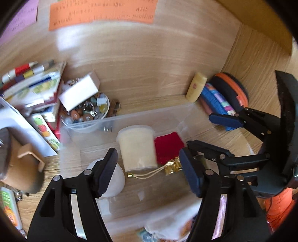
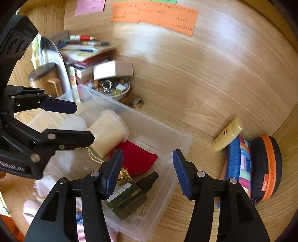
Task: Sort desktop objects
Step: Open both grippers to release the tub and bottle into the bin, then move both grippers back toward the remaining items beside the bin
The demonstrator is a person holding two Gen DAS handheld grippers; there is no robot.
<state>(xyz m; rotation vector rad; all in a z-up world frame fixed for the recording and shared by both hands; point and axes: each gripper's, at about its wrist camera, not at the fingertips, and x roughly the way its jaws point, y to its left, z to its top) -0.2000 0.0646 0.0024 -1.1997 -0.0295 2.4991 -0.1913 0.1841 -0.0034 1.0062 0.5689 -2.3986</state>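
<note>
wood-grain desk (image 2: 204, 78) runs under everything, with an orange paper note (image 2: 154, 16) lying at its far side. left gripper (image 1: 149, 173) hovers with its jaws spread wide, gripping nothing, over a clear plastic bin (image 1: 167, 117); right gripper (image 2: 147, 173) is likewise released and empty above the bin's near end. between the left jaws lies a pale cream tub (image 1: 136, 147) on its side, touching a red pouch (image 1: 169, 147) with gold trim and a cord. a dark green bottle (image 2: 128, 197) with a black cap lies by the right gripper's left finger. outside the bin, a yellow tube (image 2: 227, 135) leans beside a blue striped case (image 2: 238, 163) and a black-and-orange zip case (image 2: 268, 167). motion blur softens the bowl of small trinkets (image 1: 89, 111) and stacked books (image 1: 37, 87); their details are unreadable. a white round thing (image 1: 115, 178) is half hidden behind the left finger.
</note>
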